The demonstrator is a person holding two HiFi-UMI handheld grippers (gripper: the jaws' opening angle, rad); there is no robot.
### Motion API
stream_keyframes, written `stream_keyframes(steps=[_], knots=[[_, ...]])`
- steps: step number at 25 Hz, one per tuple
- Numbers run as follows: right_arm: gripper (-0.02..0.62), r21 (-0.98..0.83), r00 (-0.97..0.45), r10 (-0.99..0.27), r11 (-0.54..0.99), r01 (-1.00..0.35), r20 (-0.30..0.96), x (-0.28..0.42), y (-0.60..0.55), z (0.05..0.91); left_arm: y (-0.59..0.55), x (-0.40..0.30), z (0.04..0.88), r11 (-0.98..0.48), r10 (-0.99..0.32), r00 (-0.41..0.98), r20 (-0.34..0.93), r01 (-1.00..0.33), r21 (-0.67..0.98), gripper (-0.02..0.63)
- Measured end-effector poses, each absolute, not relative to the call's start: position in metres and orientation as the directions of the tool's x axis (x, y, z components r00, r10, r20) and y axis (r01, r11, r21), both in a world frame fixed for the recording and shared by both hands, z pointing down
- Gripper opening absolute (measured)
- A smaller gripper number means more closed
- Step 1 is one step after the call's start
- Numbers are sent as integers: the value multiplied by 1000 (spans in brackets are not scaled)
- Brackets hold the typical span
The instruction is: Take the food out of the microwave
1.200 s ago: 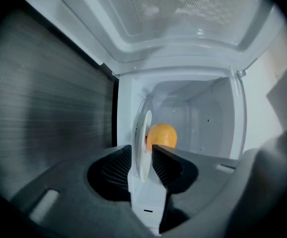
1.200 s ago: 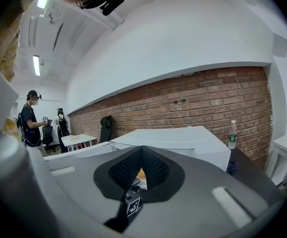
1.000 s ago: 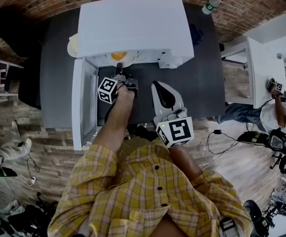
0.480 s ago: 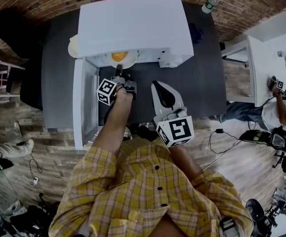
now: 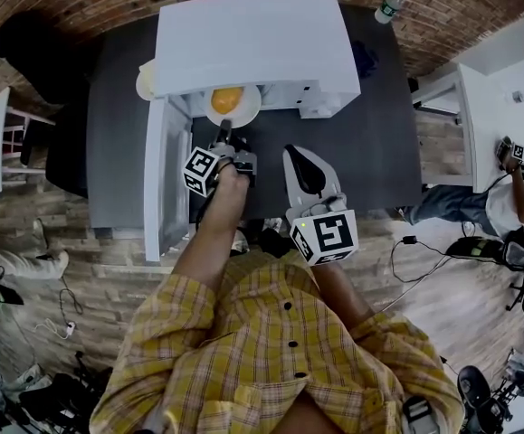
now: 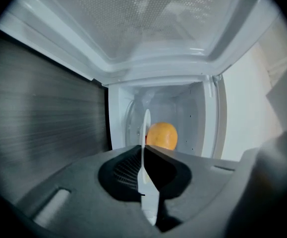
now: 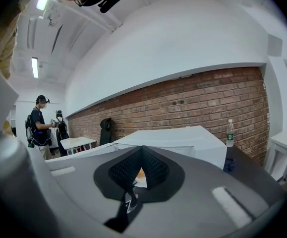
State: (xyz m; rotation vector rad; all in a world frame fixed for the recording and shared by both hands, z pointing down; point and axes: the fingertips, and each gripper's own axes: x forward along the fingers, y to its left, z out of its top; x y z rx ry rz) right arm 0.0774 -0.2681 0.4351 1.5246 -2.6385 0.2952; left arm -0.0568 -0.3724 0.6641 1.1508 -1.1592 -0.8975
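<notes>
The white microwave (image 5: 252, 43) stands on a dark table, its door (image 5: 166, 179) swung open to the left. A white plate (image 5: 246, 108) carrying a round orange food item (image 5: 226, 99) sticks out of the cavity's front. My left gripper (image 5: 224, 134) is shut on the plate's near rim; its jaws have just been closing onto it. In the left gripper view the plate (image 6: 145, 128) shows edge-on between the jaws of my left gripper (image 6: 144, 157), with the orange food (image 6: 161, 135) behind. My right gripper (image 5: 300, 163) hovers shut and empty, to the right of the left one.
A water bottle (image 5: 390, 5) stands at the dark table's (image 5: 379, 134) far right corner. A pale round object (image 5: 144, 81) sits left of the microwave. A white side table (image 5: 483, 125) and another person (image 5: 515, 197) are at the right. Cables lie on the wooden floor.
The plate with the orange food has slid out of the microwave toward me, held by my left gripper, which has drawn back slightly. My right gripper has stayed put.
</notes>
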Motion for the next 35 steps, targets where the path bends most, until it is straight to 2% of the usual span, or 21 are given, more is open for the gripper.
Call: stream_keyframes(steps=[7,12,35], knots=[[3,-126,-477,-868,462,-878,140,82,-252,429,-342,-55,640,191,-956,221,192,-27,981,12],[3,-128,-467,-876,452,-883,122,82,-245,422,-321,-51,622,206,-955,224,192,39,978,12],[3,-90,-468,-881,462,-882,73,58,-224,392,-241,-51,493,153,-945,298,133,43,987,12]])
